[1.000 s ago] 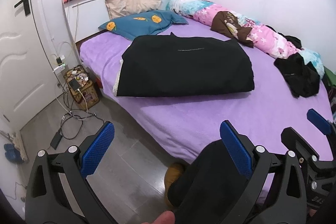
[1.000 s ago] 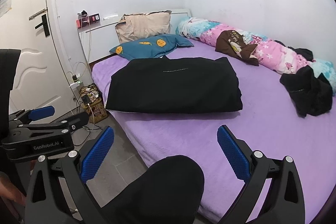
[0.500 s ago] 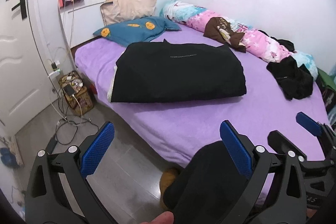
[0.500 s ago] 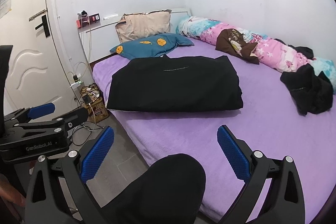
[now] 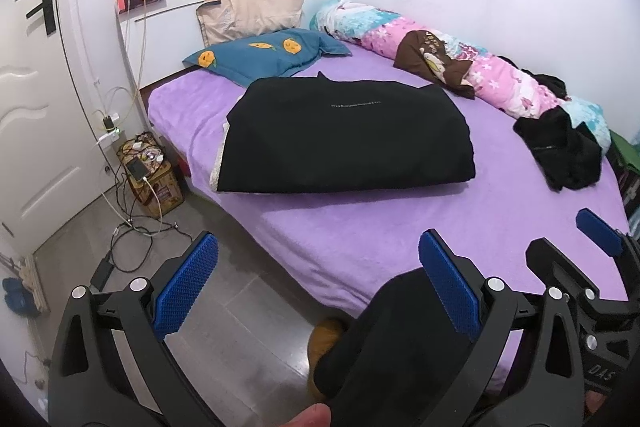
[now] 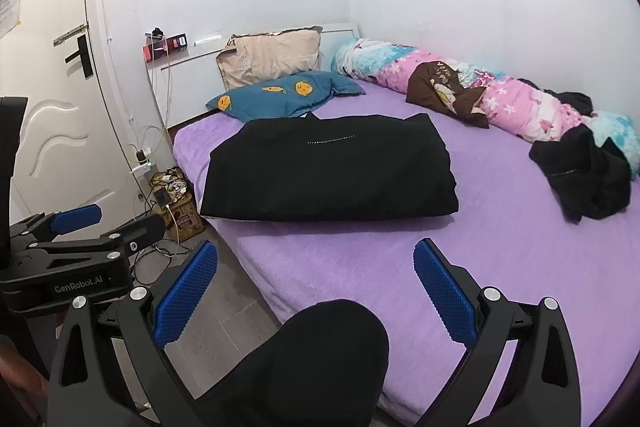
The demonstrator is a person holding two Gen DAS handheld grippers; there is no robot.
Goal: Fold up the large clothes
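White walls close round a bed (image 5: 360,227) with a purple sheet, and I face it from the foot-side corner. My left gripper (image 5: 316,287) has its jaws spread wide with nothing between the blue pads (image 5: 186,291); my right gripper (image 6: 316,291) is likewise wide apart and empty. From the left wrist view the right gripper shows at 4 o'clock, off the bed's near edge; from the right wrist view the left gripper sits at 9 o'clock over the floor.

A folded black garment (image 5: 344,139) lies flat on the sheet at 12 o'clock from both pairs of jaws, well apart from them, a thin row of pale dots across its upper part and a strip of light lining showing along its left edge. Just beyond it at 11 o'clock rests a blue pillow (image 5: 264,57) with yellow fruit prints, and behind that a beige pillow (image 5: 252,11) leans on the headboard. A rolled pink and turquoise quilt (image 5: 460,63) runs along the far wall, a brown garment (image 5: 432,61) draped over it. At 2 o'clock a crumpled black garment (image 5: 560,151) lies on the sheet beside the quilt's end.

On the floor at 9 o'clock stands a box (image 5: 154,179) tangled with chargers and cables. My dark-clothed knee (image 6: 320,355) fills the low middle of both views.
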